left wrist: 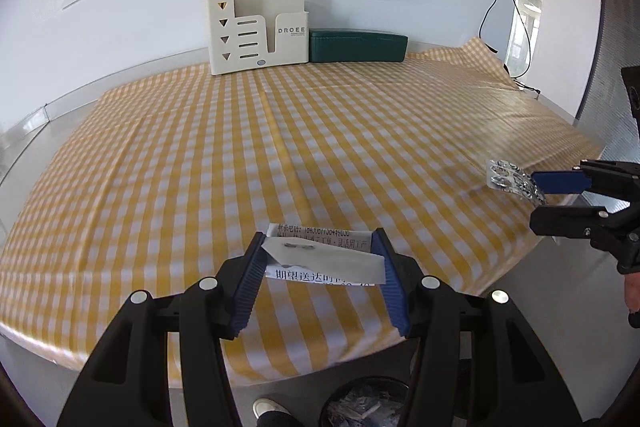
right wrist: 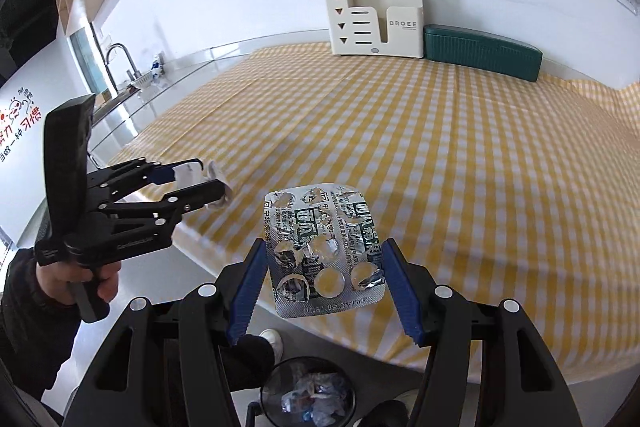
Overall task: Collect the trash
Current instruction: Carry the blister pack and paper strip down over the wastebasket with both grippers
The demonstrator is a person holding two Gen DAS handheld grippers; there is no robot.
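My left gripper is shut on a folded paper receipt with printed Chinese text, held just above the front edge of the yellow checked tablecloth. It also shows in the right wrist view, with the receipt between its fingers. My right gripper is shut on an empty silver blister pack, held over the table's front edge. The right gripper and the pack show at the right in the left wrist view. A black trash bin with trash inside stands on the floor below.
A cream desk organizer with coloured pens and a dark green case stand at the back by the wall. The bin also shows below the table edge in the left wrist view. A counter with a sink and tap lies at far left.
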